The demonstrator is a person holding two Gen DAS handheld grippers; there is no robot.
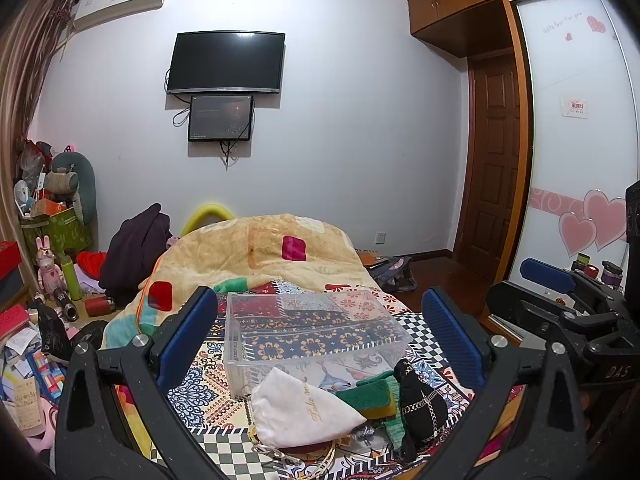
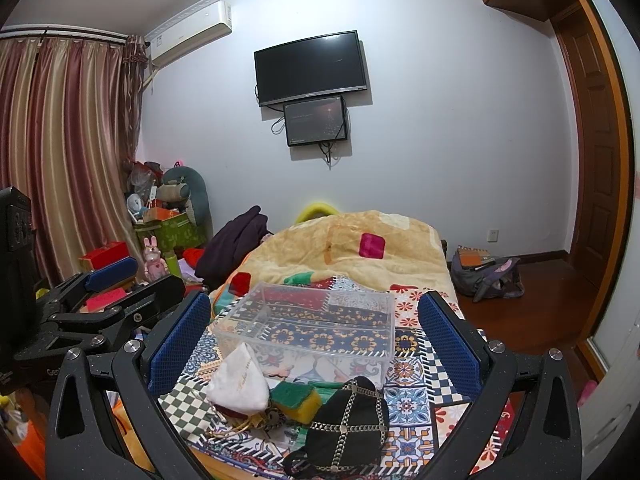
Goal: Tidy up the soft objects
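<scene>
A clear plastic box (image 1: 308,330) (image 2: 316,326) stands empty on the patterned bed cover. In front of it lie a white drawstring pouch (image 1: 298,410) (image 2: 240,380), a green and yellow sponge (image 1: 370,398) (image 2: 296,398) and a black chain-trimmed pouch (image 1: 422,402) (image 2: 352,420). My left gripper (image 1: 320,340) is open and empty, held above these items. My right gripper (image 2: 312,340) is open and empty, also above them. The right gripper shows at the right of the left wrist view (image 1: 560,292); the left gripper shows at the left of the right wrist view (image 2: 100,292).
A folded yellow blanket (image 1: 272,248) (image 2: 344,244) lies on the bed behind the box. Gold chains (image 1: 288,456) lie by the white pouch. Cluttered boxes and toys (image 1: 52,248) fill the left floor. A backpack (image 2: 486,276) sits on the wooden floor at right.
</scene>
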